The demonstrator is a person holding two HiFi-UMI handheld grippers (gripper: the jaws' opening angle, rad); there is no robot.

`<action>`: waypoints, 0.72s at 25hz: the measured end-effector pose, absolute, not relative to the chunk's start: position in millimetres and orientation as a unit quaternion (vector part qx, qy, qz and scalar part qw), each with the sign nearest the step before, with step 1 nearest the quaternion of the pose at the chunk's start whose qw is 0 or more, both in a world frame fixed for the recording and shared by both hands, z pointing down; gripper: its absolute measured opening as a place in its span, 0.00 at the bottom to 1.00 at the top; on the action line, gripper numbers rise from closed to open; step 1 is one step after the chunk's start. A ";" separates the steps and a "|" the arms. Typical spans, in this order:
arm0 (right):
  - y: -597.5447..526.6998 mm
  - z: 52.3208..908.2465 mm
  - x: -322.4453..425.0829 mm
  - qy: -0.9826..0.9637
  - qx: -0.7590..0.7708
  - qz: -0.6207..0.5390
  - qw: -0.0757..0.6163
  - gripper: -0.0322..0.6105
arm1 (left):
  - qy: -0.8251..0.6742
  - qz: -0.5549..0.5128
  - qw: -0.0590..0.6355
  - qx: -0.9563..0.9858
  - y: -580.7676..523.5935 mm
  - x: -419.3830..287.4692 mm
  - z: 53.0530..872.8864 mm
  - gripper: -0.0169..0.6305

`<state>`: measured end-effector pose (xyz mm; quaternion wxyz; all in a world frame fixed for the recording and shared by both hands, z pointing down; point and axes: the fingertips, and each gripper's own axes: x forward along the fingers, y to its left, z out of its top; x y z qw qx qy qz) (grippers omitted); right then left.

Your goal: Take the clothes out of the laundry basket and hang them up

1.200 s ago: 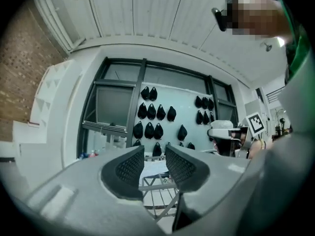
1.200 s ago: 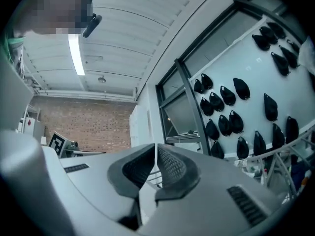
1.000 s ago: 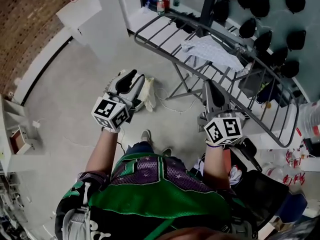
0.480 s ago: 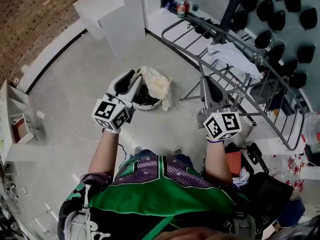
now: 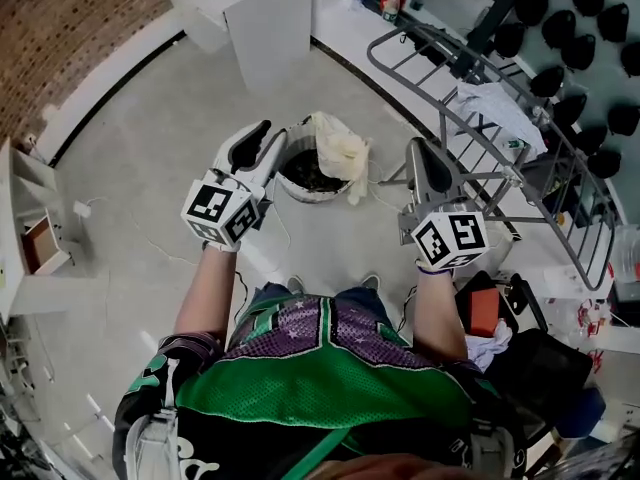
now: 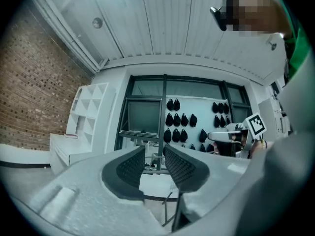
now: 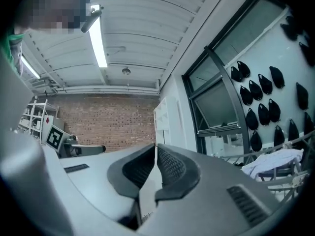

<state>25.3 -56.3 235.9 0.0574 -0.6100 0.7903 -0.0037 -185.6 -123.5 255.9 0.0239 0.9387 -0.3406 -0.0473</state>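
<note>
In the head view a round white laundry basket (image 5: 296, 184) stands on the floor just ahead of both grippers. It holds dark clothes (image 5: 310, 171), and a cream garment (image 5: 343, 149) hangs over its far rim. My left gripper (image 5: 262, 140) (image 6: 154, 151) is held level above the basket's left edge, open, with nothing between its jaws. My right gripper (image 5: 419, 152) (image 7: 156, 154) is to the right of the basket, shut and empty. The grey drying rack (image 5: 452, 126) stands at the right with a white cloth (image 5: 505, 106) (image 7: 273, 162) lying on it.
A white cabinet (image 5: 265, 23) stands beyond the basket. A low white shelf unit (image 5: 30, 233) is at the left, with a cable (image 5: 130, 238) trailing on the floor. A dark bag and a red box (image 5: 481, 312) lie by the person's right side. Black pieces (image 5: 590, 43) hang on the wall.
The person has walked towards the basket. It came into view from behind the left gripper and now sits between both grippers, while the rack slid off to the right. Neither gripper's jaws changed.
</note>
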 end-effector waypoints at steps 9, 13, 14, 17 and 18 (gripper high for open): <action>-82.7 243.9 6.7 0.799 -0.600 -0.002 0.040 0.06 | -0.352 -0.056 0.037 0.934 -155.3 -197.3 270.6 0.23; -111.7 241.2 15.7 0.809 -0.586 0.012 0.042 0.10 | -0.363 -0.052 0.026 0.930 -173.3 -185.9 268.0 0.22; -120.3 240.8 16.9 0.813 -0.580 0.014 0.043 0.12 | -0.367 -0.050 0.023 0.929 -178.6 -184.0 267.6 0.22; -147.2 241.0 18.7 0.824 -0.565 0.012 0.046 0.18 | -0.379 -0.038 0.013 0.925 -192.8 -180.0 268.5 0.15; -155.8 241.1 19.7 0.826 -0.562 0.011 0.046 0.19 | -0.383 -0.036 0.011 0.923 -197.5 -178.8 268.5 0.10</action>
